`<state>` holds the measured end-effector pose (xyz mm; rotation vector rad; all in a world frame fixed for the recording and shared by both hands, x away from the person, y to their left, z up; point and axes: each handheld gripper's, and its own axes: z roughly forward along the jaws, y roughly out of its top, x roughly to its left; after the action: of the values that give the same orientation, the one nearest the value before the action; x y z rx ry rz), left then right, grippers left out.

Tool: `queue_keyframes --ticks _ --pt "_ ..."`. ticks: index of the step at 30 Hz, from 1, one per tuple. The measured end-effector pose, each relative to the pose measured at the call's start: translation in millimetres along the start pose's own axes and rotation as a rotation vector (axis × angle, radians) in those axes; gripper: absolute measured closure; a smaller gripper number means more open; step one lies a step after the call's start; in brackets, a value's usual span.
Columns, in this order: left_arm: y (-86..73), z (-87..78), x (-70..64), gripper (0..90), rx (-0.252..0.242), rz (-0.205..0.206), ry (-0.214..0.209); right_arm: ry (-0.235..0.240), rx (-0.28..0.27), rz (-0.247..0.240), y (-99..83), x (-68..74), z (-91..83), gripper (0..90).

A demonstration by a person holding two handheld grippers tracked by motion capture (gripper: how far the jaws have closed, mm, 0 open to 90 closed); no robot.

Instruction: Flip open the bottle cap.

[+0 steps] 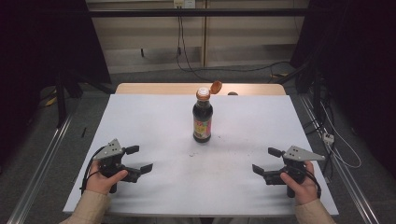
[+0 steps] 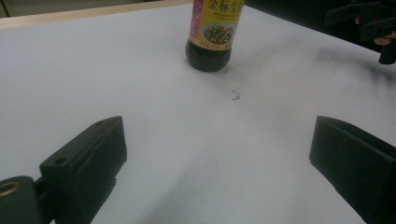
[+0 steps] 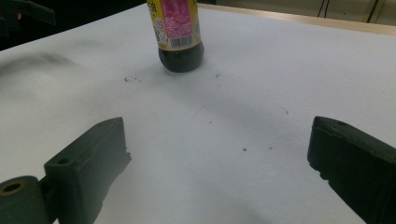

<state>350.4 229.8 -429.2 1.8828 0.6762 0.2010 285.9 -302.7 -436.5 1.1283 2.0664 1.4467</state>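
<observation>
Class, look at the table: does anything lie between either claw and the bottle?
Nothing visible does. Bare white table lies between the left claw and the bottle, and between the right claw and it. Both claws are open and empty.

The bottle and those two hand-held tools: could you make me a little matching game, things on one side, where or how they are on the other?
Things:
1. bottle
2. cap
3. left gripper
4. right gripper

Places or states:
A. flipped open, hanging off the bottle's top
B. open, near the table's front right corner
C. upright at the middle of the table
D. open, near the table's front left corner

Pairs: 1-C, 2-A, 3-D, 4-B
</observation>
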Motion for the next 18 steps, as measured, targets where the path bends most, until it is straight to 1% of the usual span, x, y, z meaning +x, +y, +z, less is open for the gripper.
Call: queue_keyframes --ticks 4,5,8,9,11,12,13,15,17,18 --pt "-2.1 -2.4 1.0 3.8 0.0 -0.003 0.013 0.0 0.005 -0.003 -1.3 0.7 -0.6 4.7" --pt "-2.6 -3.7 1.8 3.8 0.002 -0.005 0.002 0.001 0.008 -0.005 -1.7 1.0 -0.8 4.7" --pt "-4.9 -6.8 2.5 3.8 -0.003 -0.009 0.018 -0.001 0.011 -0.01 -2.6 2.1 -1.7 4.7" --pt "-5.7 -8.1 3.4 3.8 0.0 -0.004 0.019 0.0 0.012 -0.013 -3.0 2.1 -2.2 4.7" --pt "-7.6 -10.2 3.9 3.8 -0.002 -0.016 0.02 0.0 0.013 -0.008 -3.9 2.9 -3.3 4.7" --pt "-8.4 -11.3 4.4 3.8 0.001 -0.011 0.022 0.001 0.013 -0.004 -4.4 2.9 -3.9 4.7" --pt "-9.3 -11.9 3.9 3.8 -0.003 -0.02 0.026 0.002 0.011 -0.003 -5.0 2.8 -4.4 4.7" --pt "-10.4 -13.6 5.1 3.8 0.002 -0.016 0.019 -0.002 0.014 -0.003 -5.8 3.0 -5.5 4.7" --pt "-11.0 -14.5 4.1 3.8 -0.004 -0.019 0.035 -0.003 0.014 -0.003 -6.7 2.5 -6.0 4.8" --pt "-10.8 -15.4 4.3 3.8 0.0 -0.012 0.037 -0.004 0.016 -0.005 -7.1 2.3 -6.2 4.7"
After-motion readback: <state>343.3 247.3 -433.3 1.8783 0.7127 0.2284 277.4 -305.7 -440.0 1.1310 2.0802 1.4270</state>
